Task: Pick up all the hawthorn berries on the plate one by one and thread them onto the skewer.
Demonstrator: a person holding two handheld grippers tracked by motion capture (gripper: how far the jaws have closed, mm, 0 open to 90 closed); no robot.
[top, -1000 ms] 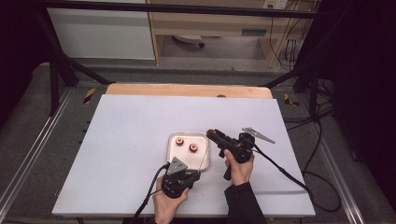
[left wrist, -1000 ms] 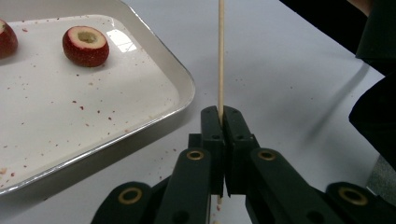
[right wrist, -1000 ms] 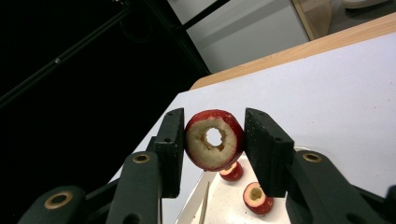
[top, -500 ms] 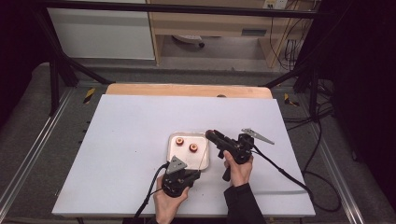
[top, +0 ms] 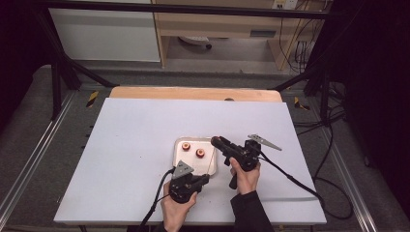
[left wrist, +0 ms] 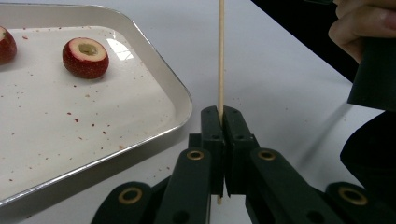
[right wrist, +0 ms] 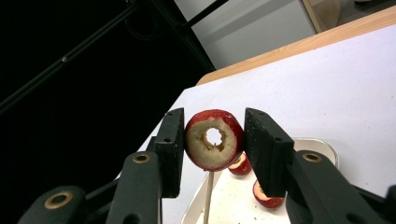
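My left gripper (left wrist: pixel 221 116) has its jaws pressed together on a thin wooden skewer (left wrist: pixel 220 56), which stands upright between the pads and pokes out a little below them. In the high view that left gripper (top: pixel 205 179) sits near the table's front edge, just off the tray's (top: pixel 179 153) near corner.

My right gripper (right wrist: pixel 214 140) is clamped on a cored red fruit piece (right wrist: pixel 214 139), one pad on each side, the hollowed centre facing the camera. In the high view the right gripper (top: pixel 216 141) is raised over the tray's right edge.

The skewer tip (right wrist: pixel 208 196) shows just below the held fruit in the right gripper view; can't tell if they touch.

Two more cored red fruits (top: pixel 186 146) (top: pixel 200 153) lie on the white tray, near each other but apart. The tray is on the white table (top: pixel 135 140).
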